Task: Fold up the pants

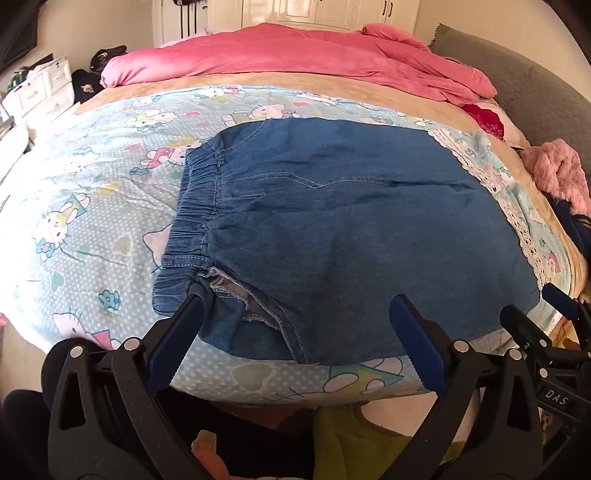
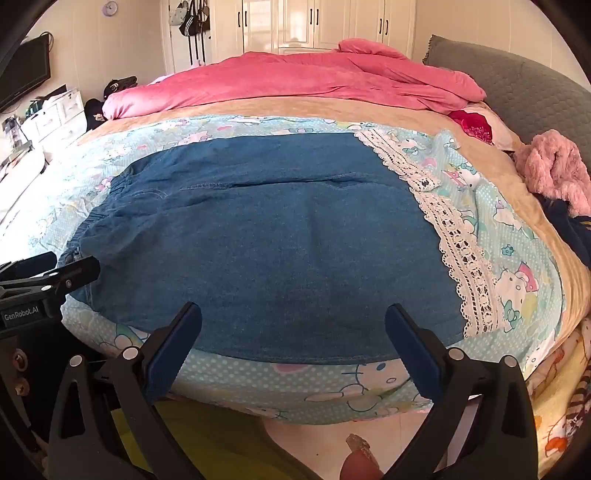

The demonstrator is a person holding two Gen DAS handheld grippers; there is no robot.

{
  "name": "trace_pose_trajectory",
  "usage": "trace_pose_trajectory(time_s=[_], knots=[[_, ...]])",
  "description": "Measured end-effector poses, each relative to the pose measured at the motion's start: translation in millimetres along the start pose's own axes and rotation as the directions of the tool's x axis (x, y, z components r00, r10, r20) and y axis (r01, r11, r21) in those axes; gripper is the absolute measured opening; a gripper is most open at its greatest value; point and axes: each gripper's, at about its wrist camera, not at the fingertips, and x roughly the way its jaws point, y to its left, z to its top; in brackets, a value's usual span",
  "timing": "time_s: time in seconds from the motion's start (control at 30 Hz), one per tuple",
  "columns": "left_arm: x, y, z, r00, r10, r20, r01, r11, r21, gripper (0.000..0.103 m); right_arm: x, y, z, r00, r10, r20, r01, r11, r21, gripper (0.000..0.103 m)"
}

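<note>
The denim pants (image 2: 266, 236) look soft, limp, moderately heavy — best pinched at the elastic waistband (image 1: 192, 206), left of frame, and the right edge — both the left claw (image 1: 299, 295) and right claw (image 2: 293, 314) gape wide, empty.

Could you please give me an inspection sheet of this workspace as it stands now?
Surface: bed sheet, cartoon-cat print, lace edge on the right.
Job's things: denim pants lying flat, elastic waistband to the left.
Clutter: pink duvet bunched at the far side; fluffy pink garment at the right edge.
Grippers: left gripper open at the waistband corner; right gripper open over the near edge.
Cables: nothing seen.
Surroundings: white wardrobe, grey headboard, white drawers.
</note>
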Motion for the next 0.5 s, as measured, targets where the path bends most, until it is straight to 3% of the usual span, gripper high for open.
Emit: trace_pose_trajectory(time_s=[0.5], knots=[[-2.1, -4.8, -2.6, 1.0, 0.006, 0.001, -0.006, 1.0, 0.003, 0.094, -2.7, -0.5, 2.3, 1.0, -0.004, 0.005, 0.004, 1.0, -0.01, 0.099]])
